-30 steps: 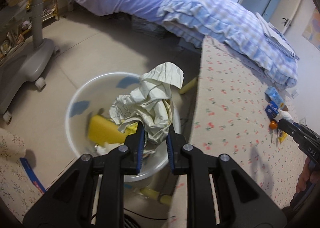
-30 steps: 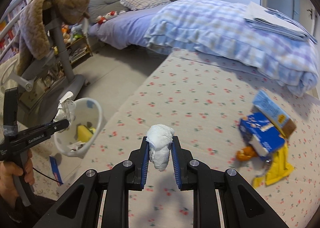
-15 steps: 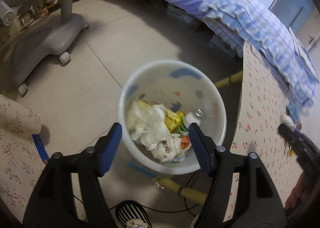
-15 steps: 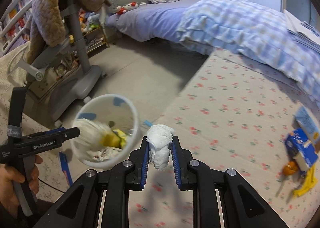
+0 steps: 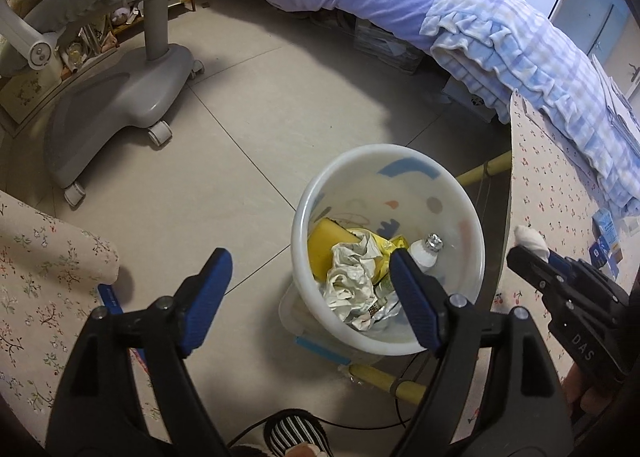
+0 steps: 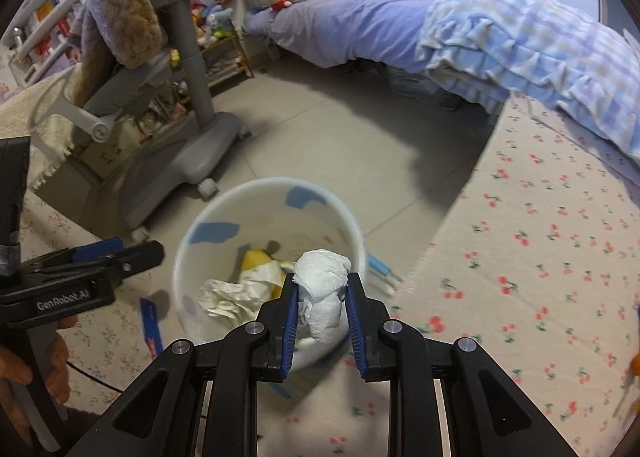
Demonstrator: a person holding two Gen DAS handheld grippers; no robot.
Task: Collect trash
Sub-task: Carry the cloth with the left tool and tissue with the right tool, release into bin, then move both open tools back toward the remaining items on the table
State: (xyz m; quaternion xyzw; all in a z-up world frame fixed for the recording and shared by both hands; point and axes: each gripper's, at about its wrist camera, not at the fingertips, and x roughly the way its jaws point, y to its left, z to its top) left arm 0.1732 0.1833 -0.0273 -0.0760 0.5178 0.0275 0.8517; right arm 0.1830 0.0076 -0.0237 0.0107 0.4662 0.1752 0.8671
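Observation:
A white bin [image 5: 298, 217] stands on the floor beside the table, with crumpled paper [image 5: 352, 277], a yellow sponge [image 5: 324, 247] and a small bottle [image 5: 426, 251] inside. My left gripper [image 5: 310, 297] hovers over its near left side; its jaws are opening wide with nothing between them. In the right wrist view the bin [image 6: 272, 181] lies straight ahead below my right gripper [image 6: 322, 321]. Its jaws are starting to open, but both pads still touch a white tissue wad [image 6: 322, 285]. The left gripper [image 6: 132, 255] shows there at the left, and the tissue wad [image 5: 530, 239] shows at the right of the left wrist view.
A grey wheeled chair base [image 5: 120, 97] stands on the floor beyond the bin. The bed with a blue plaid blanket [image 5: 520, 49] runs along the back. The cherry-print table [image 6: 540, 257] is on the right, with blue cartons [image 5: 604, 233] on it. A floral cushion [image 5: 40, 277] lies left.
The left gripper let go of the crumpled paper, which now lies in the bin, and its jaws spread wide. The right gripper carried the tissue wad from above the table to over the bin.

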